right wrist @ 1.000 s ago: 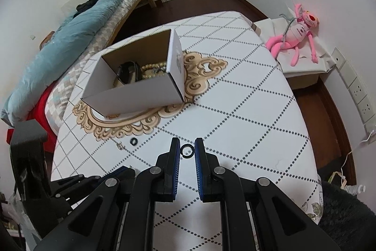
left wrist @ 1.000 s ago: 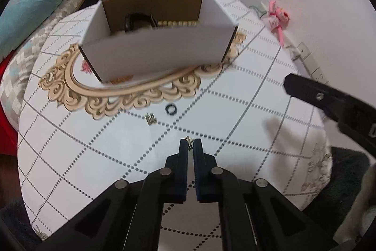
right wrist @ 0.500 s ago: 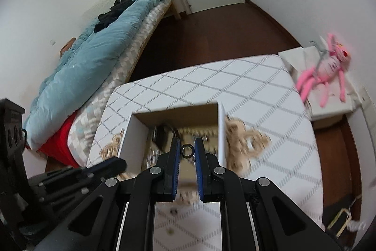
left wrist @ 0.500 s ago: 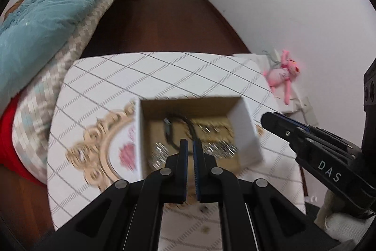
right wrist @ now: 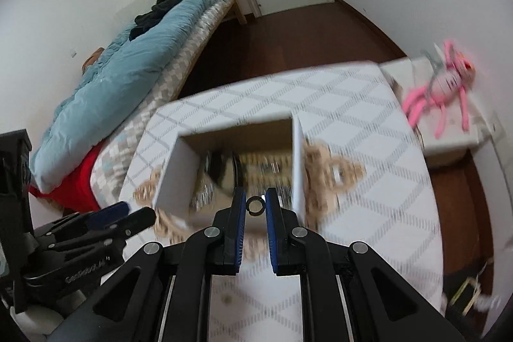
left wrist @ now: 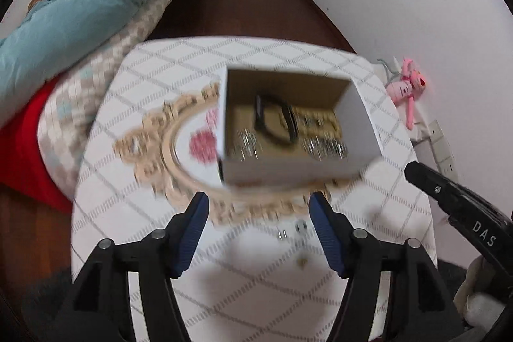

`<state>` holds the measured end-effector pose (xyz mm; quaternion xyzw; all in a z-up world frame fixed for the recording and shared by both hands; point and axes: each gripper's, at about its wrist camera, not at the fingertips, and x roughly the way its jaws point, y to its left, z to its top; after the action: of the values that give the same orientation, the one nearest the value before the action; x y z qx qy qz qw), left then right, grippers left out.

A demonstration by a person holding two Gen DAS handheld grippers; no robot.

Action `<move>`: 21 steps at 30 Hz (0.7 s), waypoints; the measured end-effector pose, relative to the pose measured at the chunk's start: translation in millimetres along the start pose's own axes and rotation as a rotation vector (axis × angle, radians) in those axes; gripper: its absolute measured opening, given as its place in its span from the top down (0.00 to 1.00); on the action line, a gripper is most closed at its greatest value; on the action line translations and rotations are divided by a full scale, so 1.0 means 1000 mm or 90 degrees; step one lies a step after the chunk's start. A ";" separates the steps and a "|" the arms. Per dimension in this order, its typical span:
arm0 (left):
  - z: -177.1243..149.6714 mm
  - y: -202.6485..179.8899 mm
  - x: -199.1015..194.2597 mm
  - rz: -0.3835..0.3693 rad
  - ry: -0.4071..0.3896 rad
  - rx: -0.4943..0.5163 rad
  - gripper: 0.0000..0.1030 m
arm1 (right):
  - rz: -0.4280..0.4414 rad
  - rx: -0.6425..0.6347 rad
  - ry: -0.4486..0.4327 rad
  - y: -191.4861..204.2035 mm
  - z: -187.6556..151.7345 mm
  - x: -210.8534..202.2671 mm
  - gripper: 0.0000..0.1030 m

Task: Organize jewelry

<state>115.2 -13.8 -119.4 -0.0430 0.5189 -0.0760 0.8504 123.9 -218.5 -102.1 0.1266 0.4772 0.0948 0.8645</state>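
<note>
Your right gripper (right wrist: pixel 255 203) pinches a small black ring (right wrist: pixel 255 203) between its blue finger pads (right wrist: pixel 239 213). The ring sits right at the fingertips, held up above the near edge of the open white cardboard box (right wrist: pixel 179 169). Just past the fingers, inside the box, lie a black band (left wrist: pixel 272 120), a row of pale beads (left wrist: pixel 315 119) and some shiny silver bits (left wrist: pixel 327 146). They look blurry.

Your left gripper (left wrist: pixel 258 213) is spread wide and holds nothing. The box (left wrist: pixel 288 172) is just ahead of its fingers, a bit to the right. Between and just behind the tips of those fingers, three tiny pieces lie on the white table (left wrist: pixel 243 287): a small black ring (left wrist: pixel 300 226), a little silver piece (left wrist: pixel 282 234) beside it, and a small gold piece (left wrist: pixel 301 262) closer to you.

The box stands on the table's gold swirl pattern (left wrist: pixel 179 156). Far off to the right of the fingers a pink plush toy (right wrist: pixel 442 88) lies on a low stand. To the left is a bed with a teal blanket (right wrist: pixel 128 76).
</note>
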 end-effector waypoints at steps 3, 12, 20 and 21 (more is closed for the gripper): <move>-0.031 -0.018 0.017 -0.014 0.034 0.026 0.39 | -0.016 0.027 0.020 -0.015 -0.034 -0.002 0.87; -0.062 -0.058 0.055 0.004 0.067 0.098 0.43 | -0.054 0.081 0.047 -0.053 -0.077 0.004 0.87; -0.069 -0.070 0.065 0.018 0.065 0.136 0.82 | -0.057 0.089 0.037 -0.057 -0.073 0.002 0.87; -0.069 -0.071 0.066 0.019 0.064 0.139 0.86 | -0.056 0.089 0.038 -0.057 -0.074 0.002 0.87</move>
<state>77.4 -95.2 -198.0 0.0613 0.5499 -0.1216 0.8240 64.9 -262.8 -159.4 0.1629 0.5134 0.0265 0.8421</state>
